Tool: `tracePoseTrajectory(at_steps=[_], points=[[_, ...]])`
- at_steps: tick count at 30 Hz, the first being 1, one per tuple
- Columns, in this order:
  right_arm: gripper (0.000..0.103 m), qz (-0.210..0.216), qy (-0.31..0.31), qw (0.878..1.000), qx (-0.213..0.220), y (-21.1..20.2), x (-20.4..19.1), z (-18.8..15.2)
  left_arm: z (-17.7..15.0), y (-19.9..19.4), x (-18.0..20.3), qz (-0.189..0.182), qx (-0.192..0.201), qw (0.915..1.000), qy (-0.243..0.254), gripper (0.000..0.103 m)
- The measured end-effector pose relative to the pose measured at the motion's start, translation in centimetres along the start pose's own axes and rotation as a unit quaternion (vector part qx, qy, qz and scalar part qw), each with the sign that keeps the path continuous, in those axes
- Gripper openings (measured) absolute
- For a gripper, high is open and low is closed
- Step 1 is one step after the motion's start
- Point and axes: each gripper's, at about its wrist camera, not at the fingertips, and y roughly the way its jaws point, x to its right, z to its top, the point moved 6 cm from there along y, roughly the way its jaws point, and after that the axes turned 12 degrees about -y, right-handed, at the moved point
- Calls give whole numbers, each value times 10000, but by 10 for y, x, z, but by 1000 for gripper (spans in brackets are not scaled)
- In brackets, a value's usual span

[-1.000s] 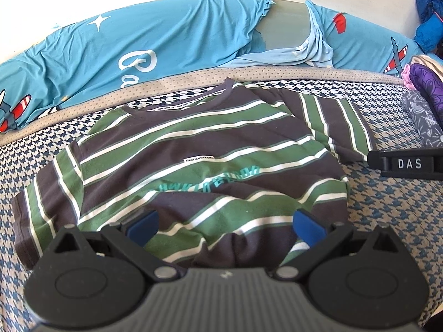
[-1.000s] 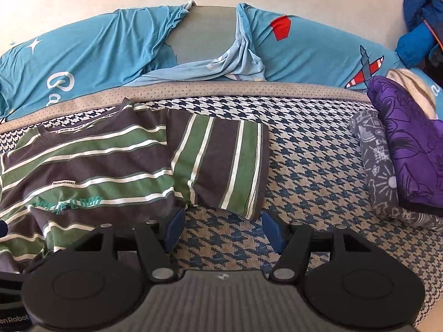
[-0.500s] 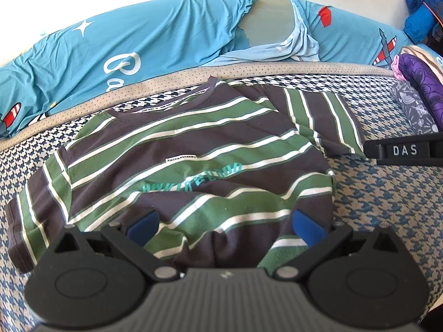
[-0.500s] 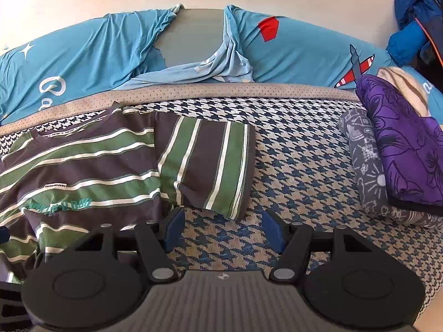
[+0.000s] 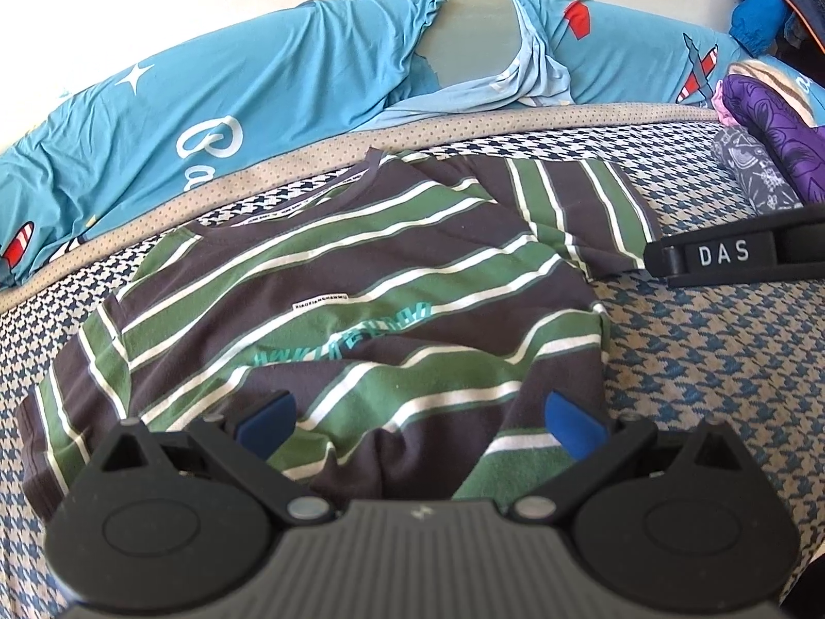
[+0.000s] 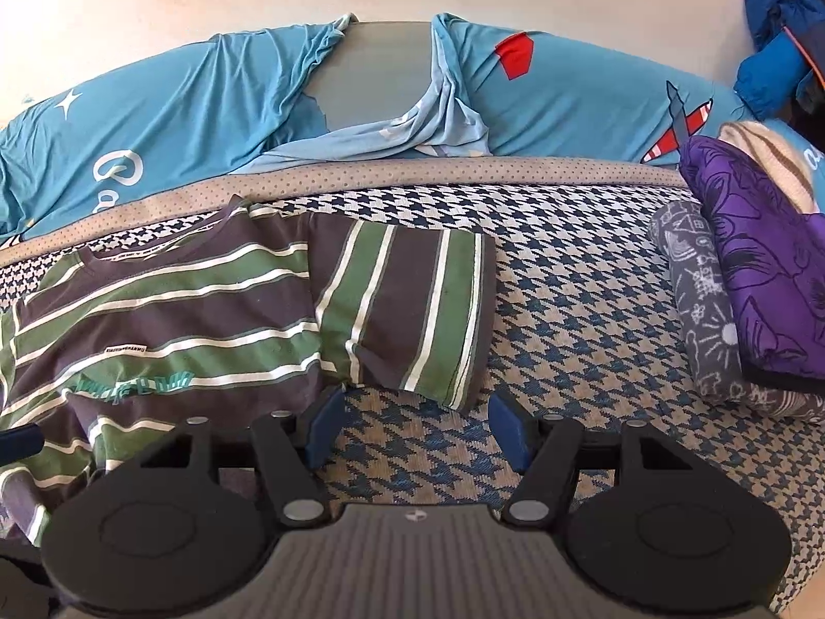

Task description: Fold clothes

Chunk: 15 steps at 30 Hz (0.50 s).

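Striped T-shirt (image 5: 361,278) lies flat across the bed (image 6: 593,340), its hem bunched between the left gripper's (image 5: 417,420) open fingers, its sleeve (image 6: 407,309) just ahead of the right gripper's (image 6: 415,428) open, empty fingers.

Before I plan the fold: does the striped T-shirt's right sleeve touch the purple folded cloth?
Apart. The right wrist view shows bare houndstooth cover between the sleeve and the purple cloth.

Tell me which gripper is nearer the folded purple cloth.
Right. The right gripper hovers beside the shirt's sleeve, near the purple cloth; the left gripper is over the shirt's hem, farther away.
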Motion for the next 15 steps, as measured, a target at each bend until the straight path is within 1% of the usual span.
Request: tracePoseTrajectory(at_steps=[6,9,12,15], points=[[62,33,-150,9999,-39,4,-9,1,-4,1,-3,-117,-235,9996,-72,103],[62,-2,-148,9998,-135,9,-9,2,-6,0,-4,-36,-280,9996,-54,103],[63,93,4,9997,-206,14,-7,2,-8,-3,-5,50,-275,9996,-13,103],[68,173,98,9996,-209,16,-9,2,-8,-9,-7,78,-219,9997,18,103]])
